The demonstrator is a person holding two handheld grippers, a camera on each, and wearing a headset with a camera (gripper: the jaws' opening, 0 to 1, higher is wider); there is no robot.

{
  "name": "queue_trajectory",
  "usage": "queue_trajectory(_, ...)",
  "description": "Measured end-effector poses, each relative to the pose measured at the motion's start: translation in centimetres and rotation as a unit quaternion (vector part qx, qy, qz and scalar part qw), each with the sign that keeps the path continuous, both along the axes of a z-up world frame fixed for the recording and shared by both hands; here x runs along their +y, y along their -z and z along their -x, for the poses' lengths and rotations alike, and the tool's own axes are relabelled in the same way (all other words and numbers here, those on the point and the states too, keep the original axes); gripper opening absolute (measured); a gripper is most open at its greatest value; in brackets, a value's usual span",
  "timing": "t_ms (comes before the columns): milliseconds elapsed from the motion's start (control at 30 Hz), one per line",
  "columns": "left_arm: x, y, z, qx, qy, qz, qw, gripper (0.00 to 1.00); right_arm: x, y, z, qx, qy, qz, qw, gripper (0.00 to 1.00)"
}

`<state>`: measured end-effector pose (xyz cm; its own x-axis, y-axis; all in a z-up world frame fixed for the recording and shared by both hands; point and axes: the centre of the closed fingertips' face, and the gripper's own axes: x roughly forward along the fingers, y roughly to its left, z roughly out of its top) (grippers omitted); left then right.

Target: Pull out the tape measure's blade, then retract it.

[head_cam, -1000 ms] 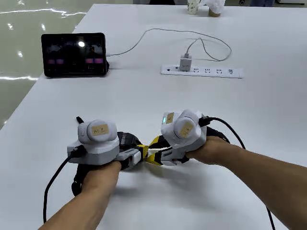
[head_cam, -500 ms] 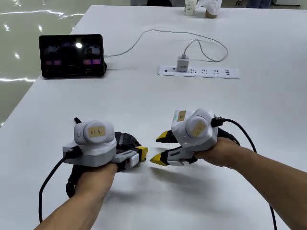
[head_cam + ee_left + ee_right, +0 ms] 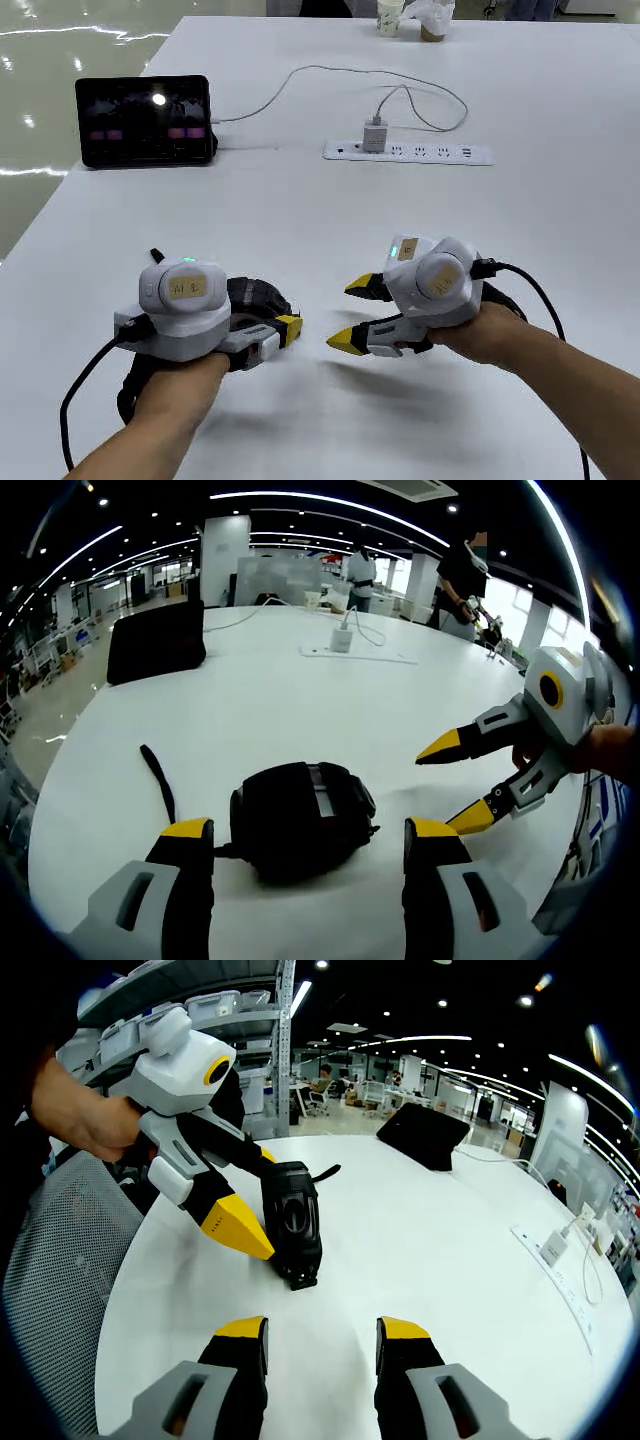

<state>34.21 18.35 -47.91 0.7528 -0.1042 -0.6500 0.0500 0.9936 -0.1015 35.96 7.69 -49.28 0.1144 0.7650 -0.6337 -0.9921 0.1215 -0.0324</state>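
Note:
The black tape measure (image 3: 256, 298) lies on the white table (image 3: 300, 210), no blade showing. My left gripper (image 3: 275, 312) is open, its jaws on either side of the case. In the left gripper view the case (image 3: 300, 815) sits between the yellow-tipped fingers (image 3: 187, 832) with narrow gaps on both sides. Its black strap (image 3: 158, 780) trails to the left. My right gripper (image 3: 350, 313) hovers open just to the right of the case, nothing between its jaws. The right gripper view has the tape measure (image 3: 295, 1220) ahead of the open right gripper (image 3: 320, 1330).
A dark tablet (image 3: 145, 120) stands at the back left. A white power strip (image 3: 410, 153) with a charger and looping cable lies across the middle back. Paper cups (image 3: 388, 15) stand at the far edge. The table's left edge (image 3: 40, 225) is close to my left hand.
The right gripper's tips were at the tape measure's front a second ago; they have drawn back to the right, open. The left gripper and the case have stayed put.

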Motion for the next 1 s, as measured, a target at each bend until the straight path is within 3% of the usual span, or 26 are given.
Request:
queue_trajectory(400, -0.2, -0.3, 1.2, -0.007, 0.035, -0.013, 0.9993, 0.76, -3.0, -0.7, -0.3, -0.007, 0.044, -0.014, 0.9989, 0.49)
queue_trajectory(700, -0.1, -0.6, 2.1, -0.018, 0.058, -0.005, 0.9981, 0.79, -5.7, -1.3, -0.1, -0.009, 0.083, -0.028, 0.9961, 0.53)
queue_trajectory(1000, -0.8, -1.5, 2.7, -0.036, 0.110, -0.005, 0.9933, 0.82, -8.2, -1.9, 0.9, -0.006, 0.115, -0.047, 0.9922, 0.60)
